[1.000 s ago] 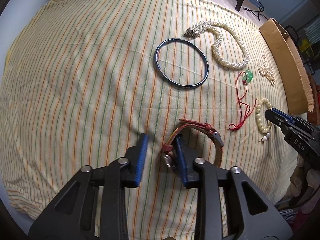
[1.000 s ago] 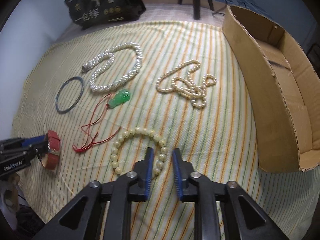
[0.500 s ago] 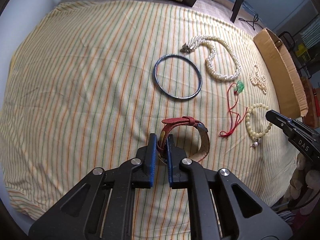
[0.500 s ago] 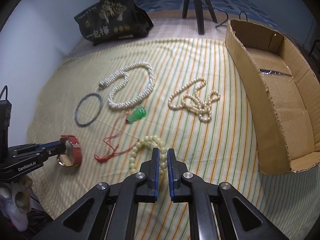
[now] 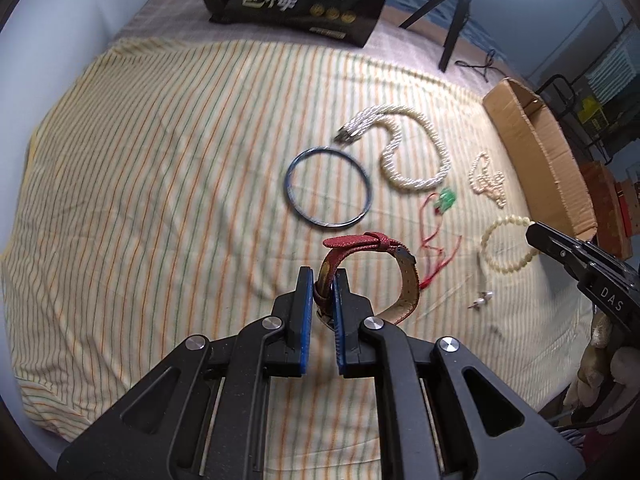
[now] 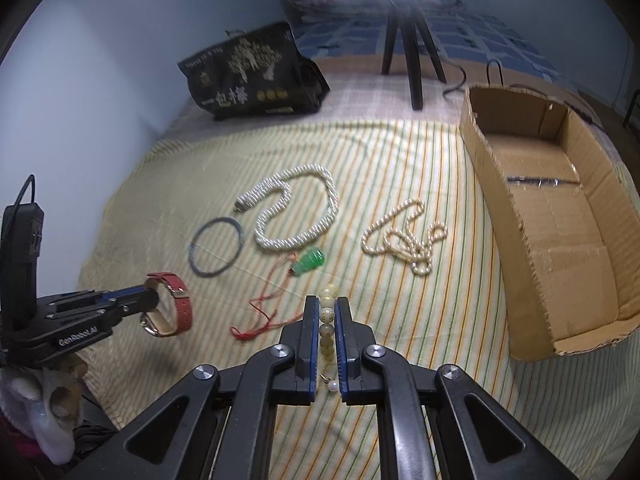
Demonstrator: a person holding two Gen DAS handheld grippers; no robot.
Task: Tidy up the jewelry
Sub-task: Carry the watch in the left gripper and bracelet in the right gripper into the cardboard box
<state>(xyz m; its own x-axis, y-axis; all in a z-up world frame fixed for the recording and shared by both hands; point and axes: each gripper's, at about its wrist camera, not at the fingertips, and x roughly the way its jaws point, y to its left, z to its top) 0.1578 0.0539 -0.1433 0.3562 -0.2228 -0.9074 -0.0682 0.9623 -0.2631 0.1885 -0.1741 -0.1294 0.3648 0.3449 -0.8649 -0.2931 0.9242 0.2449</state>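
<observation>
The blue-padded fingers of the left gripper (image 5: 322,280) are clamped on the red leather watch strap (image 5: 372,276), which is held up off the yellow striped cloth (image 5: 160,200); its jaws have just been closing, with the strap between them. The right gripper (image 6: 325,312) is pressed shut on the pale cream bead bracelet (image 6: 327,320), whose beads are seen stacked between the blue pads, with a small pearl charm hanging below them. In the left wrist view the same bracelet is seen as a loop hanging from the right gripper's tip, raised above the cloth. Just beyond the grippers, a red cord with a green glass pendant (image 6: 308,262) is laid on the cloth. Farther out, a thin blue bangle (image 5: 327,186), a thick twisted white pearl necklace (image 5: 404,148) and a tangled thin cream pearl strand (image 6: 408,236) are spread apart from one another. An open brown cardboard box (image 6: 560,240) is placed at the cloth's right edge, and a black printed bag (image 6: 252,76) and a tripod (image 6: 408,40) stand at the far side.
</observation>
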